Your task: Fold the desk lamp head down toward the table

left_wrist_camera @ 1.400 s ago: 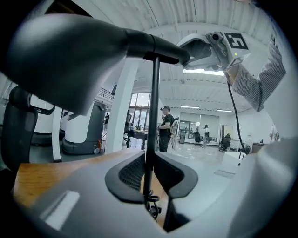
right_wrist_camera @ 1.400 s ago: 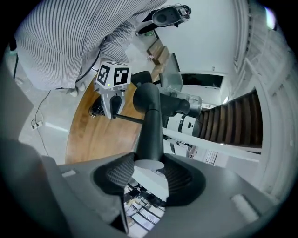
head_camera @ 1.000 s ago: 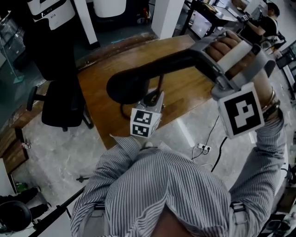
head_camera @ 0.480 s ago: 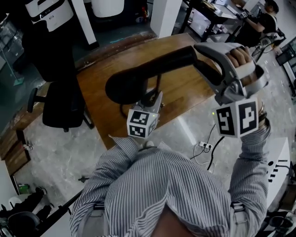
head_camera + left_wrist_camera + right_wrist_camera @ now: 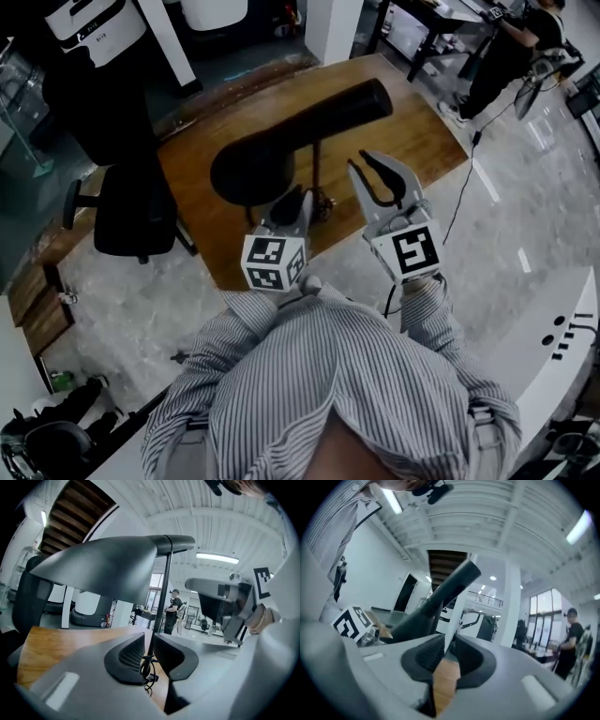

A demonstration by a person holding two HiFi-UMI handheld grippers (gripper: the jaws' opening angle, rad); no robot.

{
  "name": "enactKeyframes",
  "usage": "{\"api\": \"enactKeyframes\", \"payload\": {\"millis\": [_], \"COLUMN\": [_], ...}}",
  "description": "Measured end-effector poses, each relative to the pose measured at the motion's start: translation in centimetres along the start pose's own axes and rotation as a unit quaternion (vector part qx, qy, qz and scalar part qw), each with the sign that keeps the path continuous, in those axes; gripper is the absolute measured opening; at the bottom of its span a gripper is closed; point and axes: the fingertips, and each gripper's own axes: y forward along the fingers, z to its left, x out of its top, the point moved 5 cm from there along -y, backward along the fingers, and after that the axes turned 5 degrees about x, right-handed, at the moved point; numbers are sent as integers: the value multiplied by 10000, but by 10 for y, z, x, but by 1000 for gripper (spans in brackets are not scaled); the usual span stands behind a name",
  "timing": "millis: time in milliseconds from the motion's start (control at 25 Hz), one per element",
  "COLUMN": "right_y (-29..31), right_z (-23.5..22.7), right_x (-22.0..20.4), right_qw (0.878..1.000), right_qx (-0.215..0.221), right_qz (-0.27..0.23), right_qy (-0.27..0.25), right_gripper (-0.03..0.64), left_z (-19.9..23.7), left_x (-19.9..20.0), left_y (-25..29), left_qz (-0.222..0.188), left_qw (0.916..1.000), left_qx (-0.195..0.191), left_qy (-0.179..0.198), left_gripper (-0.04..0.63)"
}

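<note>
Right claw [image 5: 368, 169] dropped off lamp head [image 5: 309, 122], now below it, jaws just narrowed, empty, left claw [image 5: 298, 195] just tightened on stem [image 5: 316, 169]

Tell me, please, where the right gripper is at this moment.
In the head view the right gripper is right of centre, over the wooden table's near edge, just right of the lamp stem, its jaws apart and empty.
</note>
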Motion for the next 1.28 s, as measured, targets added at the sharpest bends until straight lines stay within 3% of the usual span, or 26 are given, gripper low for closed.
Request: {"api": "enactKeyframes", "payload": {"millis": [160,320,480,880,1280], "right_y": [1,7,13,17,19], "right_z": [29,57,74,73,80], "right_x": [-33,-55,-62,-69,-71], "right_qw": [9843,9732,9720,9686,9696], "right_qx": [-115,-45,149,141,204], "right_qz": [-283,-143,29,86,225], "right_qy": [1738,2295,2343,2481,2426], "right_gripper": [34,23,2,0,0], "left_z": [-3,-3,-2,0,-2], "left_x": [1,1,-1,2,-4], "left_y": [-14,-21,-27,-29,-28], "left_qz": [30,8,61,12,160], "left_qw": [9999,9999,9998,9996,9998], "left_qx": [97,166,168,288,117], "left_qy": [-42,42,76,18,39], "left_gripper": [22,-5,-5,-5,-5]}}
